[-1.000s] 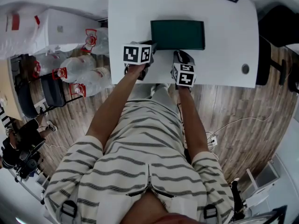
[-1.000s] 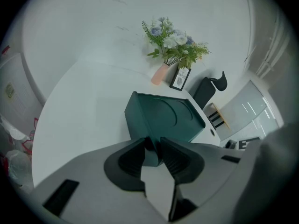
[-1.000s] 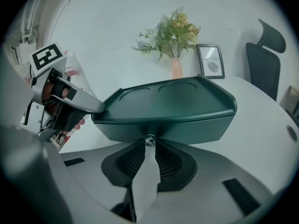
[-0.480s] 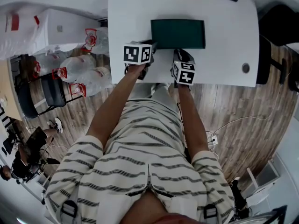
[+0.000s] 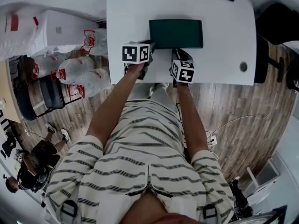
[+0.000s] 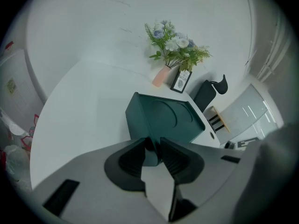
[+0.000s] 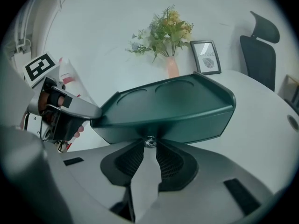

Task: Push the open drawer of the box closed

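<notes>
Head view: the dark green box sits on the white worktop with its long axis left-right and the drawer front facing the person, so the push goes straight away from them. The left gripper is at the near-left corner and the right gripper is on the front face, nearer the middle. Left gripper view: jaws a little apart, holding nothing, box corner dead ahead, bare worktop behind up to the vase. Right gripper view: jaws have just been opening, narrow gap, the little knob at the tips, not pinched I'd say. Can't tell how far the drawer sticks out.
</notes>
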Demonstrator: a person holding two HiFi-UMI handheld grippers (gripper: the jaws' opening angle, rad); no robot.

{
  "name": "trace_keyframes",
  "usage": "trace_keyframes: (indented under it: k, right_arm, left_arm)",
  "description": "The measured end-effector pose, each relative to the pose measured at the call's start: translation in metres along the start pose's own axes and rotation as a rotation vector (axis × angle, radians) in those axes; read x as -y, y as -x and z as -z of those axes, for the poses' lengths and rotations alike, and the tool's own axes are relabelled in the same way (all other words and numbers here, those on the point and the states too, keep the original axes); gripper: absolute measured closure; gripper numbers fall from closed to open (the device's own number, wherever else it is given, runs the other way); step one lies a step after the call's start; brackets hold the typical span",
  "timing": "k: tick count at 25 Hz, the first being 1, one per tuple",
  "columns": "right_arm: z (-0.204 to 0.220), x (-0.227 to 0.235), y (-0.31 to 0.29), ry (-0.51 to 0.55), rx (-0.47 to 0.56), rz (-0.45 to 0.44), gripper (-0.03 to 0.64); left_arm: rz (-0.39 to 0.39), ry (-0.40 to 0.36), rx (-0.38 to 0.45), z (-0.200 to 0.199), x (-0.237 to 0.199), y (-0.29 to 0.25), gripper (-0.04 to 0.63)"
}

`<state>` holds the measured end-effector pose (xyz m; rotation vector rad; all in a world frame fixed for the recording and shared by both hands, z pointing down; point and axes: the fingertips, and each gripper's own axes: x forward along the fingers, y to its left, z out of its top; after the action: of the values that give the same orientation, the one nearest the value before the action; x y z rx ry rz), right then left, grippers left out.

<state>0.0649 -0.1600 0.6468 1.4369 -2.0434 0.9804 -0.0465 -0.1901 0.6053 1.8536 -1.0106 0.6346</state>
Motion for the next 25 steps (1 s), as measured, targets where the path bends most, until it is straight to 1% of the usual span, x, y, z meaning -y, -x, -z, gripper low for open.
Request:
trace_keyframes:
  k: [4, 6, 11, 16, 21, 25]
  right_arm:
    - [-0.002, 0.01, 0.024, 0.0, 0.026, -0.018, 0.505]
    - [-0.004, 0.016, 0.033, 0.002, 0.039, -0.025, 0.495]
    - [-0.015, 0.002, 0.032, 0.009, 0.061, -0.015, 0.495]
    - [-0.032, -0.009, 0.063, 0.006, 0.153, -0.031, 0.508]
    - [-0.054, -0.021, 0.102, 0.019, 0.243, -0.052, 0.532]
    - [-0.073, -0.038, 0.136, 0.058, 0.331, -0.091, 0.563]
  left_arm:
    - [0.009, -0.014, 0.024, 0.004, 0.02, 0.003, 0.494]
    - [0.011, -0.016, 0.039, 0.005, 0.028, 0.004, 0.506]
    - [0.032, -0.027, 0.071, -0.006, 0.016, 0.016, 0.515]
    - [0.05, -0.067, 0.123, -0.01, 0.032, 0.04, 0.532]
    - [0.062, -0.13, 0.195, -0.015, 0.052, 0.07, 0.592]
    - [0.087, -0.19, 0.249, -0.013, 0.071, 0.092, 0.594]
